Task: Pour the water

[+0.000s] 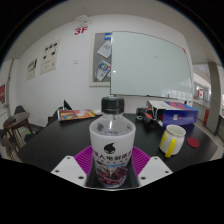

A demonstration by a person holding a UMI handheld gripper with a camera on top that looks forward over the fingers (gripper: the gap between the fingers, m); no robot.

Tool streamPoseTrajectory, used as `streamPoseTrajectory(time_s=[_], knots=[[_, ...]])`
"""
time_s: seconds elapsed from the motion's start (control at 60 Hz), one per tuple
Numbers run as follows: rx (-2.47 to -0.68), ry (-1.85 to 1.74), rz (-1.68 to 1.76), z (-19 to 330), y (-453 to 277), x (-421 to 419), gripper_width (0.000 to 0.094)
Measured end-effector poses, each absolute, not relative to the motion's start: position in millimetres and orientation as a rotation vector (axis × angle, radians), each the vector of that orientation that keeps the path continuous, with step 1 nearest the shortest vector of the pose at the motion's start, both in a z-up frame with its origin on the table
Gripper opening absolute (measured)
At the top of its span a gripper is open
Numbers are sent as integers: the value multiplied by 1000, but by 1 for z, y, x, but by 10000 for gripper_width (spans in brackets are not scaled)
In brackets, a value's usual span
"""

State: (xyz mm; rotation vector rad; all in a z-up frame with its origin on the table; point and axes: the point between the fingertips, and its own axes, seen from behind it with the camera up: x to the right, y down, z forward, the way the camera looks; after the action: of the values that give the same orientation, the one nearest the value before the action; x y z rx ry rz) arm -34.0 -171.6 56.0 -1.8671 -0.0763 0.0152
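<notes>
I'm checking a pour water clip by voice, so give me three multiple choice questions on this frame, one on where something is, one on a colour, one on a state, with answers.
1. Where is the water bottle?
A. between the gripper's fingers
B. lying on the table beyond the cup
C. on the chair

2. What colour is the bottle's cap?
A. red
B. black
C. white

3. How does the yellow and white cup stand?
A. tipped on its side
B. upside down
C. upright on the dark table, apart from the bottle

Answers:
1 A, the bottle rises between the two pink pads, close ahead of the camera.
2 B, the cap on the clear neck is dark black.
3 C, the cup's open top faces up and a stretch of bare table separates it from the bottle.
</notes>
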Motion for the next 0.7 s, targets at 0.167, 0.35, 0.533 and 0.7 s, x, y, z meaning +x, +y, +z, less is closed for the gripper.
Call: streamPoseTrajectory(time_s=[0.167, 0.35, 0.533, 0.7], knots=[[-1863, -106, 21, 57, -172, -40, 374], [-1857, -109, 88, 79, -171, -40, 374], [-1704, 105, 655, 187, -159, -59, 374], [-1416, 502, 1354, 281, -144, -31, 374]])
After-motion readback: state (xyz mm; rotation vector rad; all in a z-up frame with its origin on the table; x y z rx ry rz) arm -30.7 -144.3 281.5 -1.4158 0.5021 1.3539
